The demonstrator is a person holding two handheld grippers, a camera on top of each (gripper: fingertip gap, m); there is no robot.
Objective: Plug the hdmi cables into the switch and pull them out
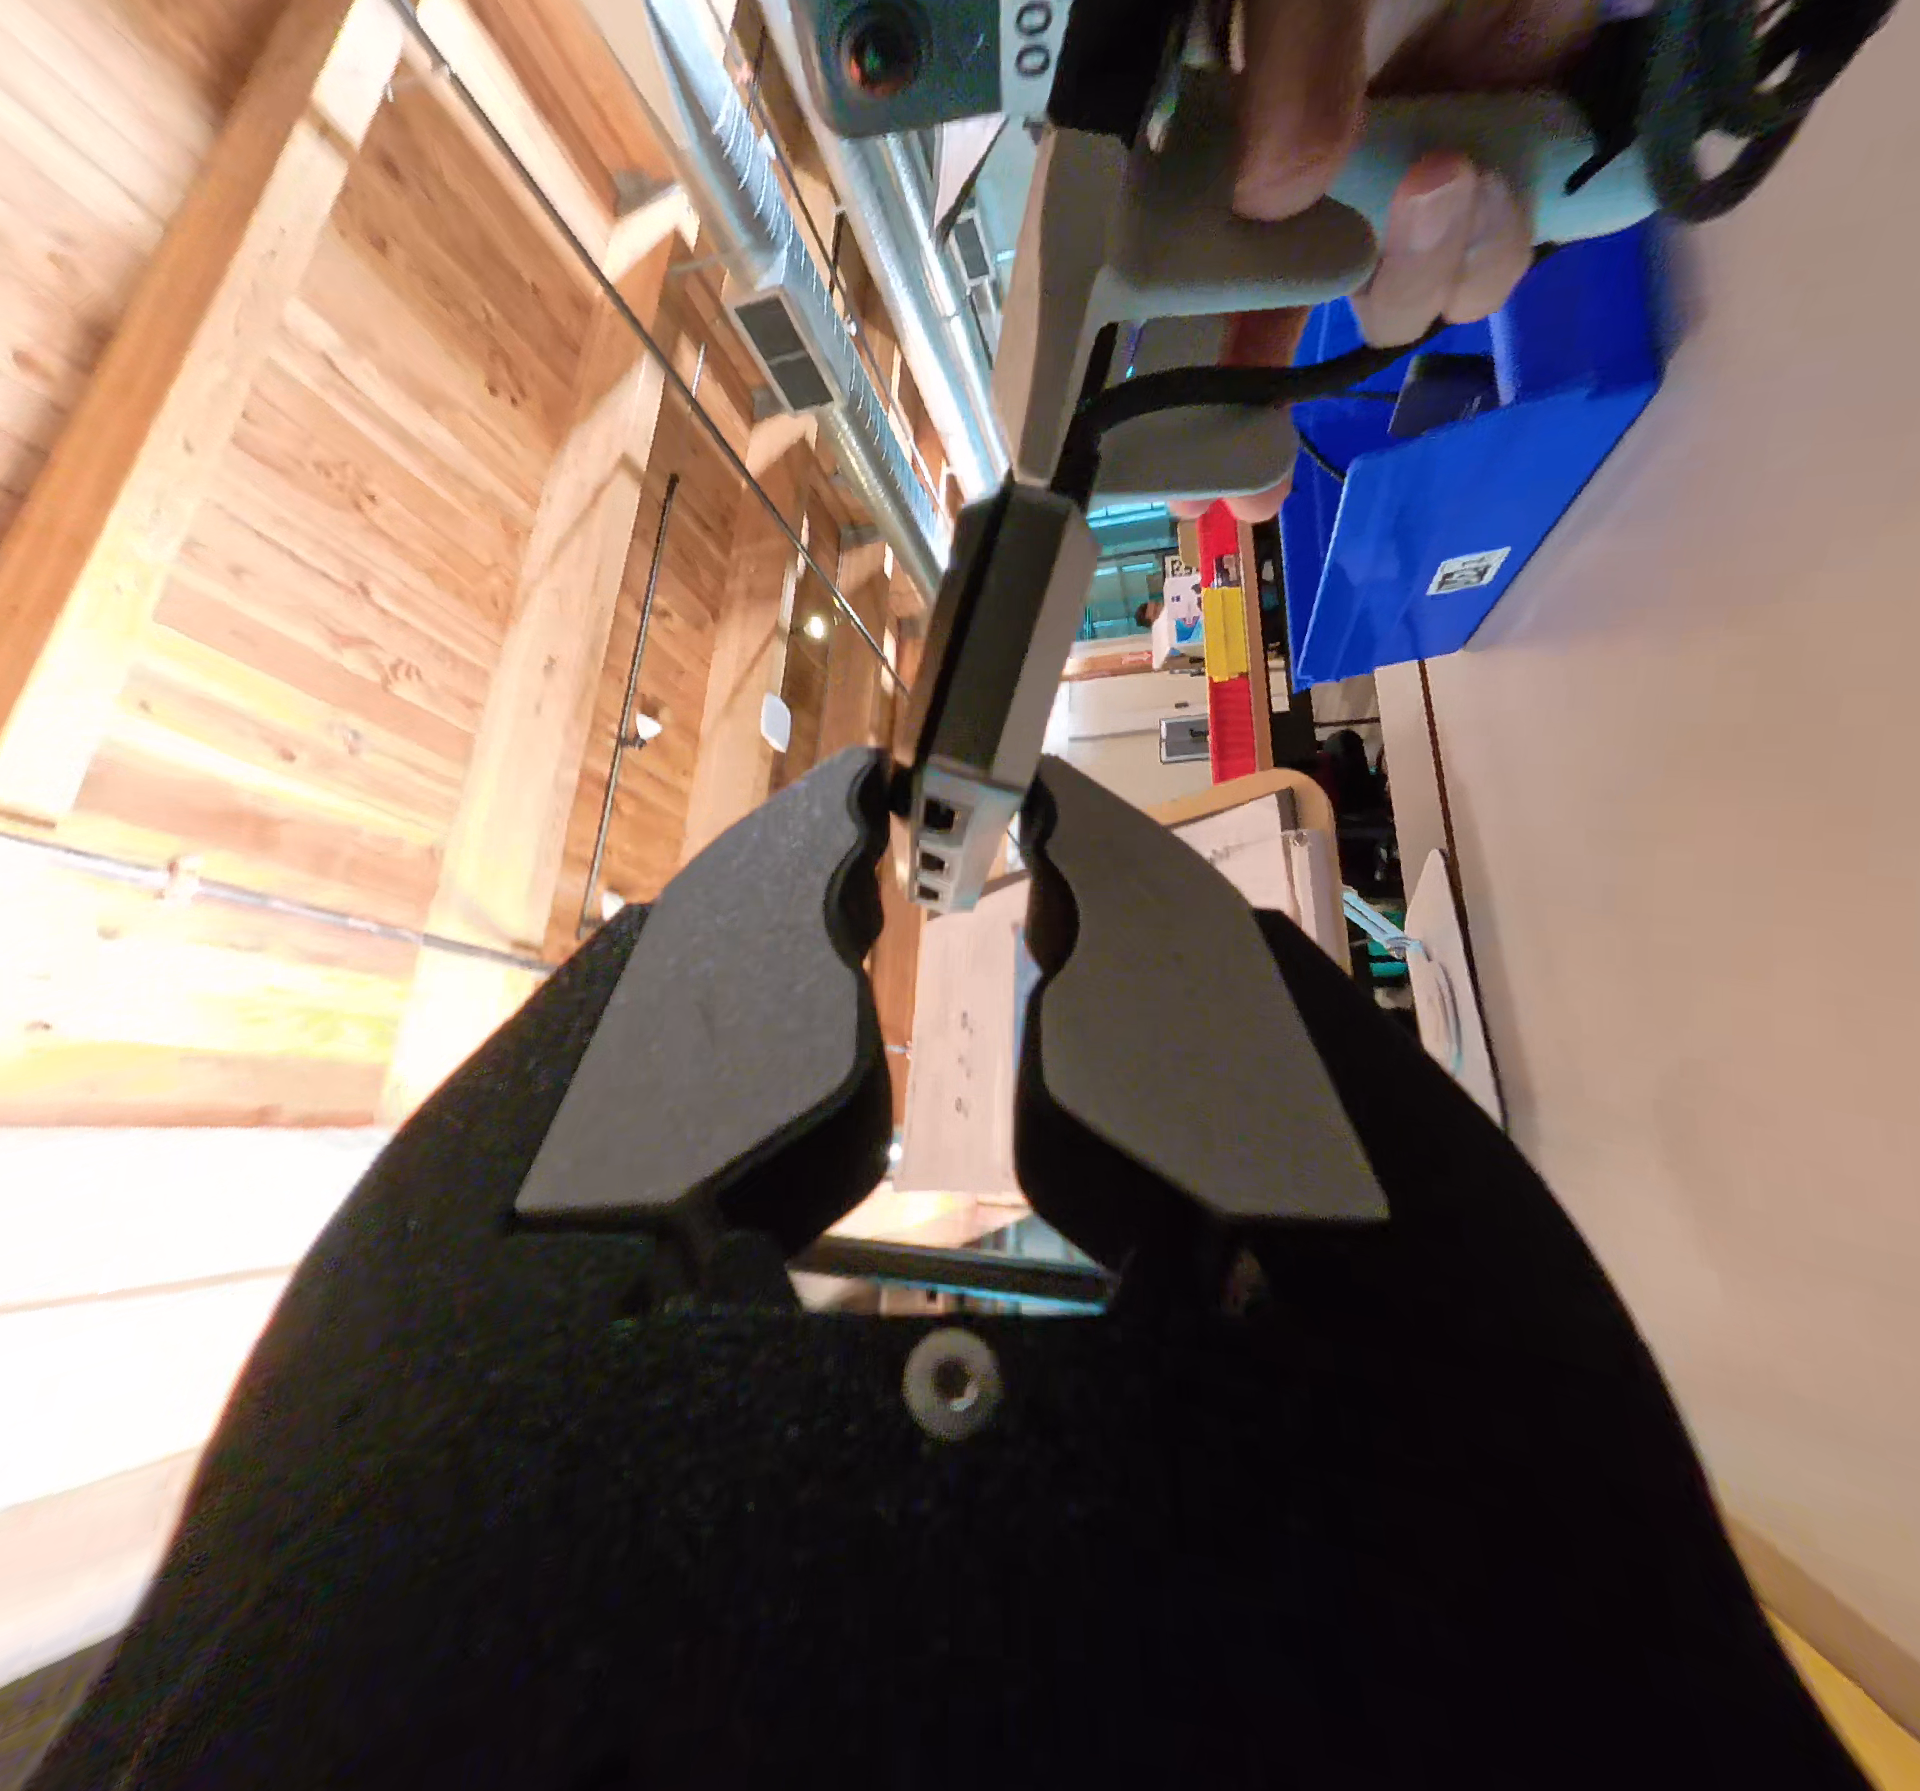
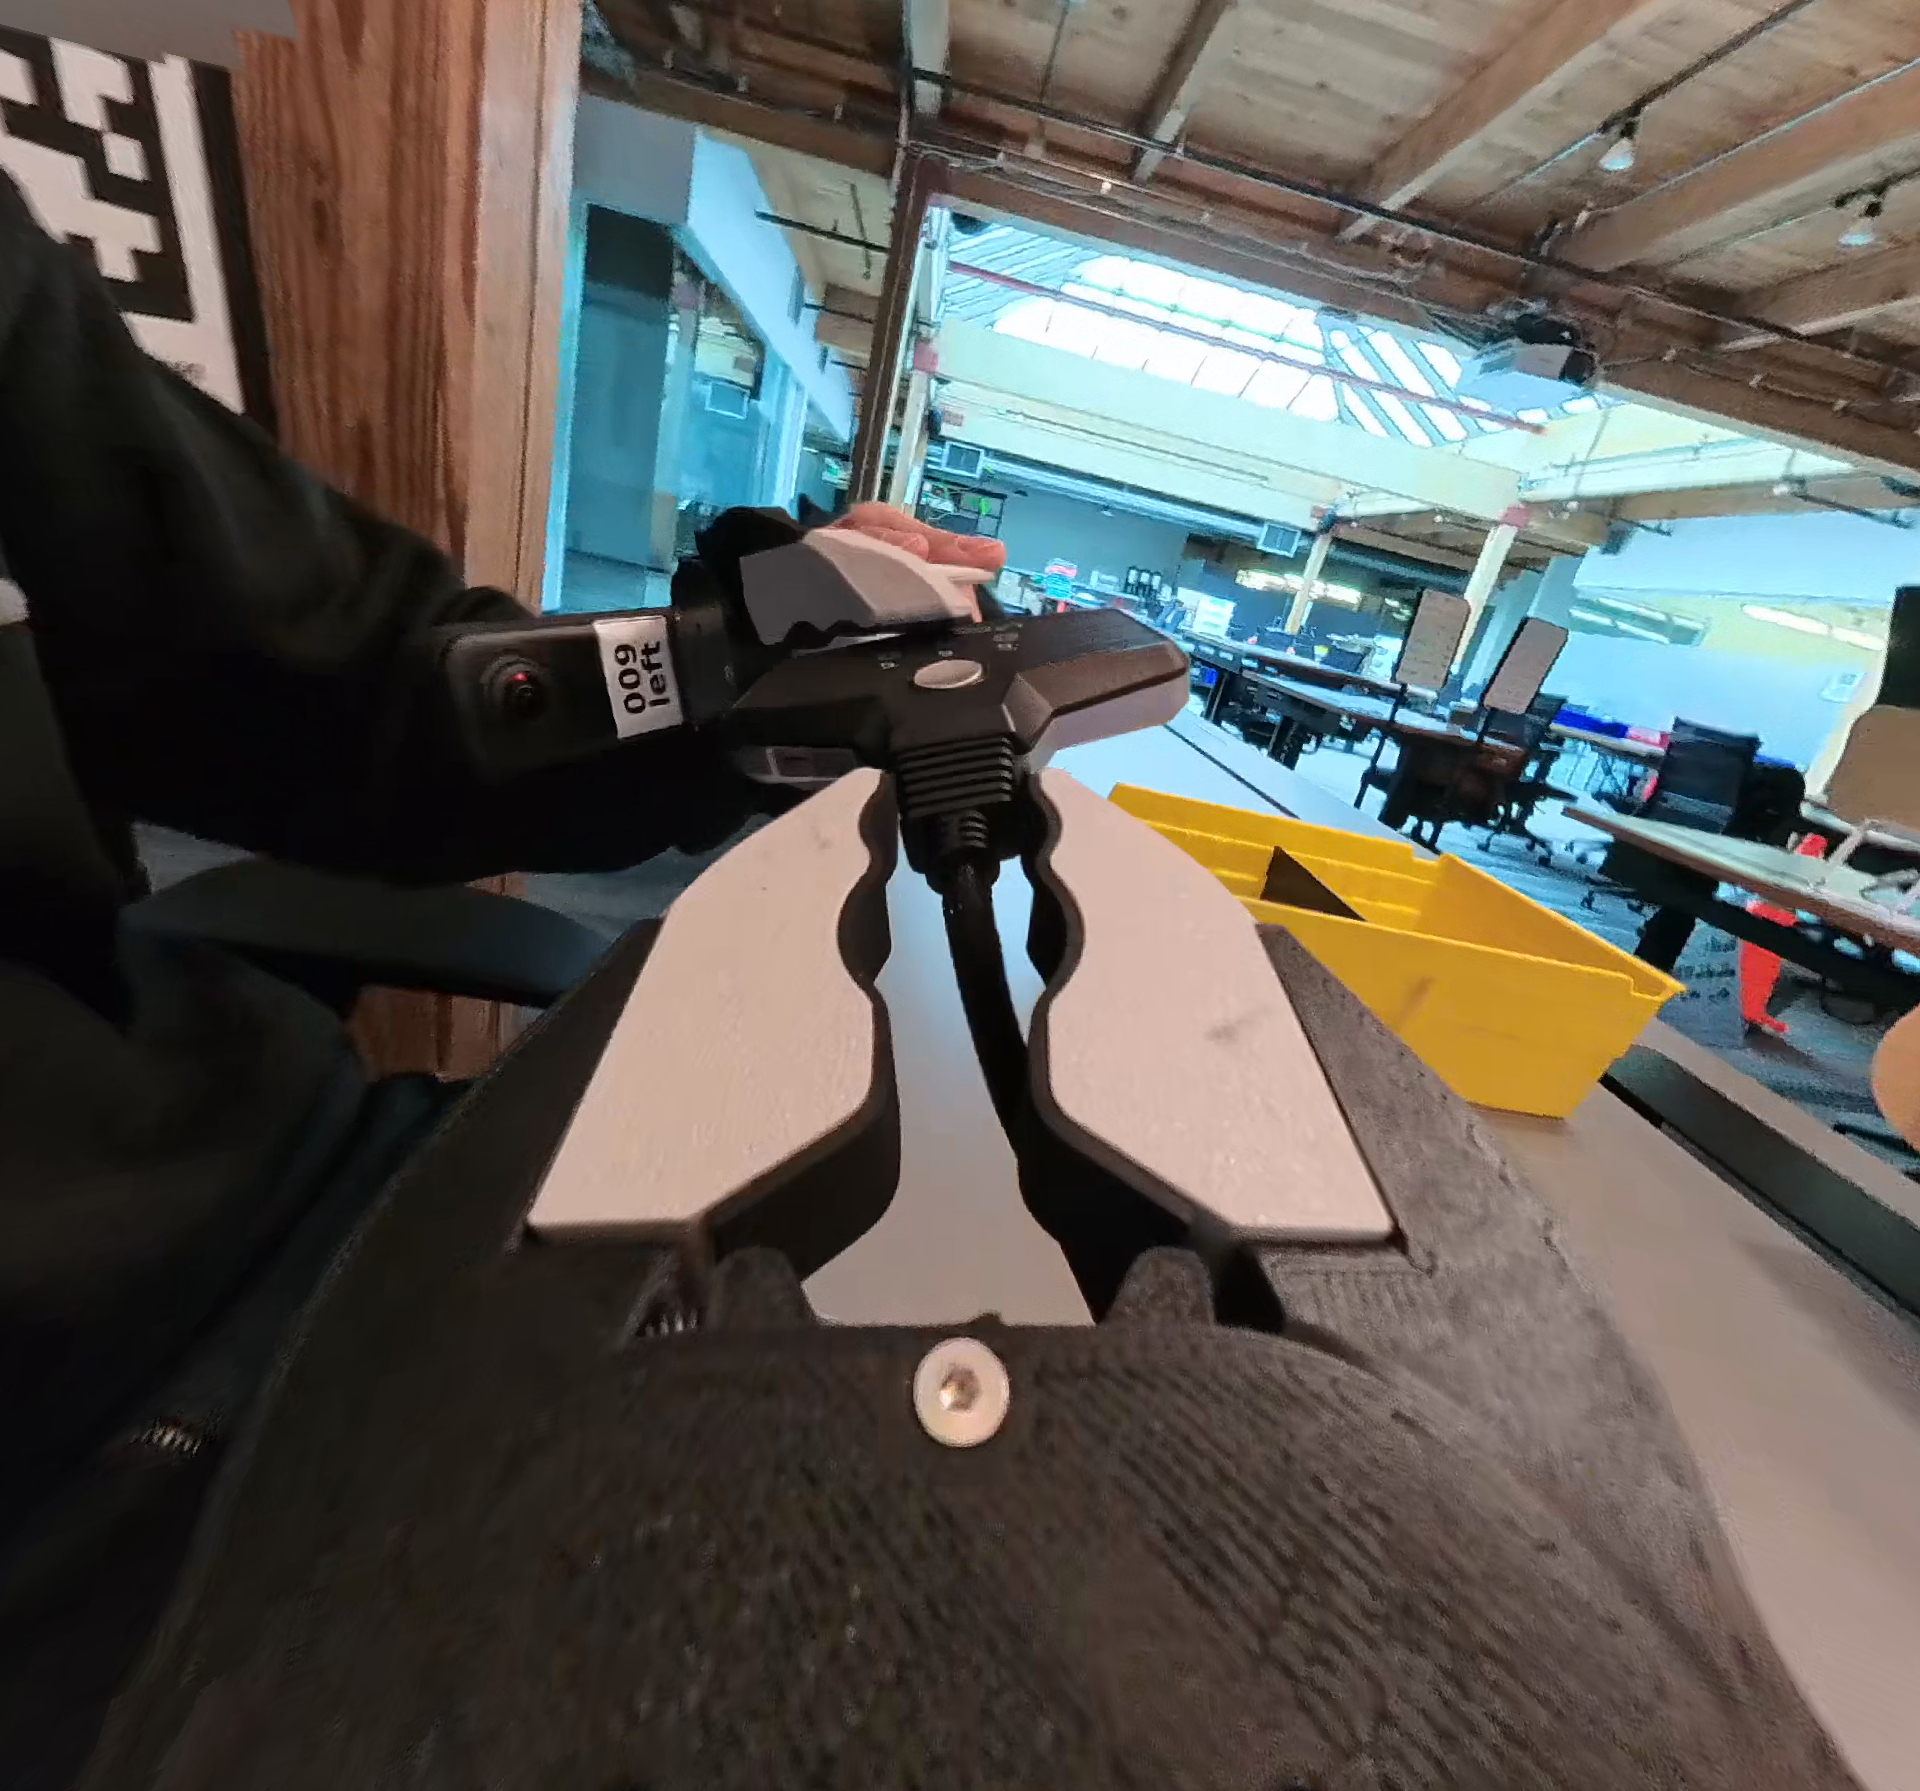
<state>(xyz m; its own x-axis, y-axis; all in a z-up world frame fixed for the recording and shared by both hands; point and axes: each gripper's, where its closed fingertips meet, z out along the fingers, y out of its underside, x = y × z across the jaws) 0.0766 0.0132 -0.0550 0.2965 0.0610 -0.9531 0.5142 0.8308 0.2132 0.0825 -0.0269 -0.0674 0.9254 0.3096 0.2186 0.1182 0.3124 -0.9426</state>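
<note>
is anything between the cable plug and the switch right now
Nothing visible. The right gripper holds the cable plug right at the switch, and the left gripper clamps the switch's other end.

Both wrist cams sit close behind own claw, left rolled sideways facing ceiling, right level; both see switch [image 1: 1003, 640].

The switch [image 2: 966, 676] is cased in matt black plastic with a brushed grey metal side. A ribbed rubbery sleeve is seen on the black cable [image 2: 971, 920]. The right gripper [image 2: 961, 811] is built of rough, grainy black printed plastic, faced with smooth pale plates. Glossy yellow plastic forms the bin [image 2: 1455, 952].
</note>
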